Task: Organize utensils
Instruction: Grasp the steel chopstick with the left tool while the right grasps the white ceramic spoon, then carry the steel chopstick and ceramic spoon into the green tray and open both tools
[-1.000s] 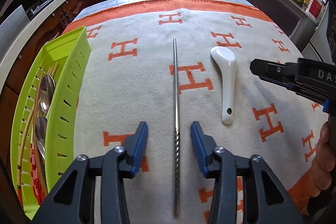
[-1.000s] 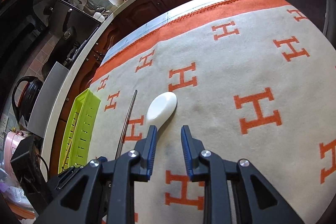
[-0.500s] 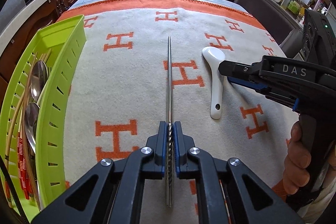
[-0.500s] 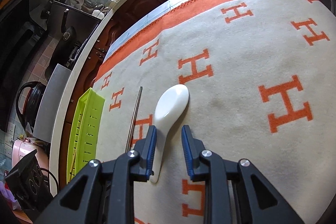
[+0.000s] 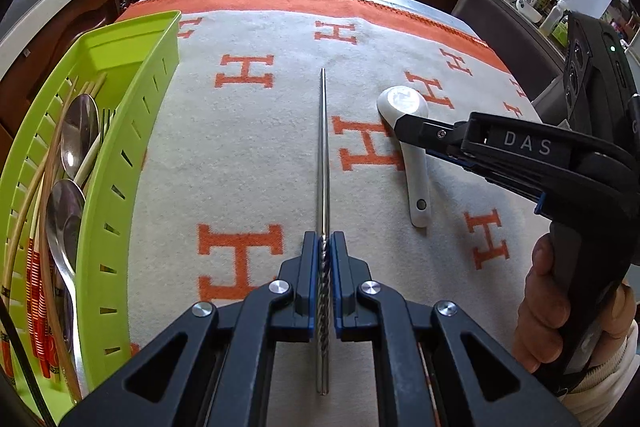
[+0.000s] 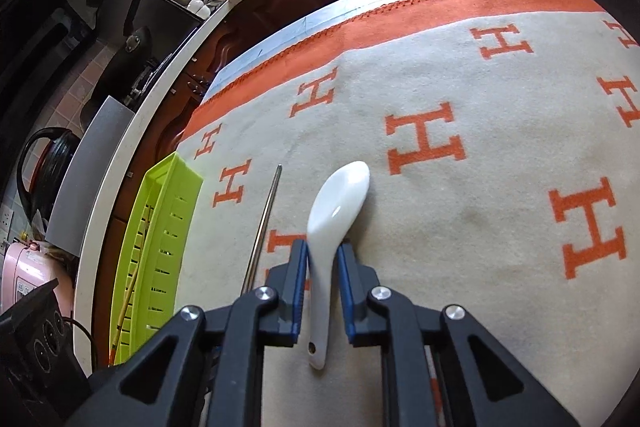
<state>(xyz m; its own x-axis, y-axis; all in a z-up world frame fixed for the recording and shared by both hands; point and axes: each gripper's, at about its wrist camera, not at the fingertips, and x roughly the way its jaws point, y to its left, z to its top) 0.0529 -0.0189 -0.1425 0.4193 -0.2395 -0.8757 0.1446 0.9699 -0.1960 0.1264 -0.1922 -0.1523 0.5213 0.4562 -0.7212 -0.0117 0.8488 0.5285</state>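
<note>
white spoon between closing right claw

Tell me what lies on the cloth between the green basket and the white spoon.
One thing: the metal chopstick, lying lengthwise between the green basket and the white spoon. The rest is bare cloth. The left wrist view shows it best.

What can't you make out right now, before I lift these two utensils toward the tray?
- Metal chopstick: its grooved end, left wrist view, hidden between the left gripper pads.
- Green tray: near end cut off by the frame edge in both views.
- White spoon: pad contact unclear as the right gripper closes.
</note>
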